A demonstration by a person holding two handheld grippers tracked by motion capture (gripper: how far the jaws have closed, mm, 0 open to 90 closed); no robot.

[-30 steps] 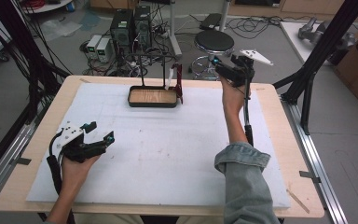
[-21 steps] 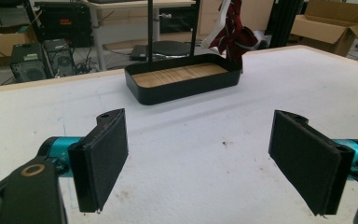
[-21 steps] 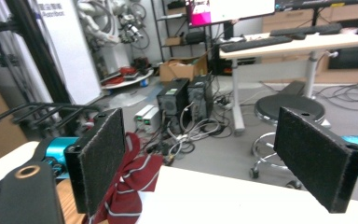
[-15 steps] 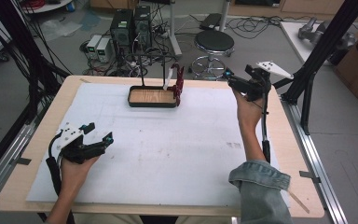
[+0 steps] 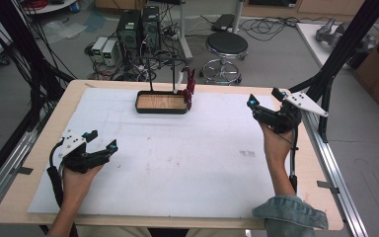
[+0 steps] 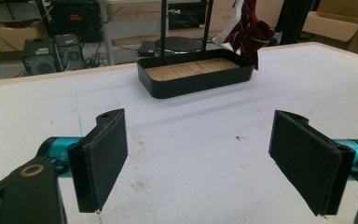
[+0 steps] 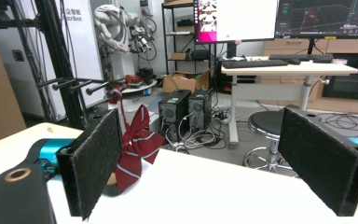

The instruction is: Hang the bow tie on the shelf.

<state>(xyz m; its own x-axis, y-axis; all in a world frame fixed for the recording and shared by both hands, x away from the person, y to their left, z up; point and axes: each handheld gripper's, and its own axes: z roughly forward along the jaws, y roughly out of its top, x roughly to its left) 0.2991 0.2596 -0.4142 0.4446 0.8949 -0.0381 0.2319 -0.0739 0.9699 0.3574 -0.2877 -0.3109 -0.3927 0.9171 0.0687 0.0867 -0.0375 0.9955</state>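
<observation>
From above, the right gripper (image 5: 266,104) has swung out to the table's (image 5: 39,163) right edge since a second ago, jaws spread; the left gripper (image 5: 101,140) stays put near the front left, also spread and empty. Along the left gripper, a black tray (image 6: 196,74) with a red striped cloth (image 6: 251,32) sits ahead. Along the right gripper, Chinese lettering on a white panel (image 7: 74,18) is too blurred to read.
</observation>
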